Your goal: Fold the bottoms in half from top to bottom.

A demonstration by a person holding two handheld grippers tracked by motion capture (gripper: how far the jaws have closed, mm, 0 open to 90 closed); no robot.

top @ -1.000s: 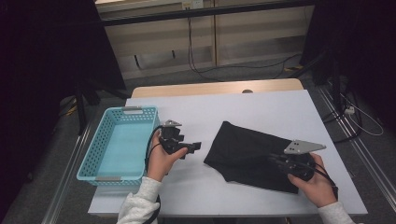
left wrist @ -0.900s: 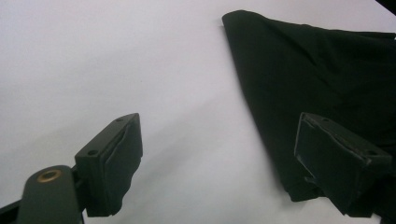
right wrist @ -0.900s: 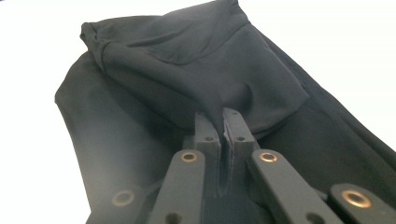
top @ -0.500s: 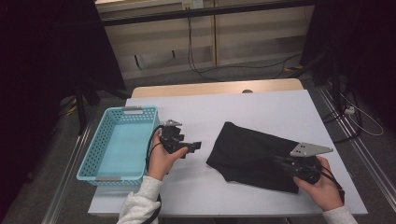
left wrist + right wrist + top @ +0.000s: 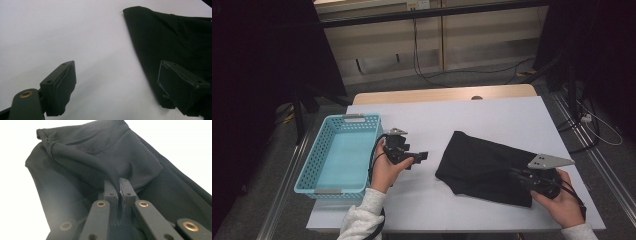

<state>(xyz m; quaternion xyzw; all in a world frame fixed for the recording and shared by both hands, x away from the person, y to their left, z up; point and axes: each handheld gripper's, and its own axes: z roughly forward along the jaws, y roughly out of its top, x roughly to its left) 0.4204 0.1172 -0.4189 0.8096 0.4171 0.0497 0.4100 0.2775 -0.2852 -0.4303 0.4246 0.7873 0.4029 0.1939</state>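
My right hand-held gripper point(image 5: 119, 185) is clamped on a fold of the black cloth point(image 5: 484, 165) lying on the bench point(image 5: 492, 117). The cloth is light and limp; I grip edges. The left hand-held gripper point(image 5: 117, 87) stands apart, empty.

White table point(image 5: 492, 115): blue basket point(image 5: 339, 155) at left, black cloth point(image 5: 482, 165) at right.

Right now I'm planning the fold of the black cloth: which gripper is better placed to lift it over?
Right. The right gripper is already shut on a pinch of the black cloth. The left gripper stands open over bare table, beside the cloth's edge.
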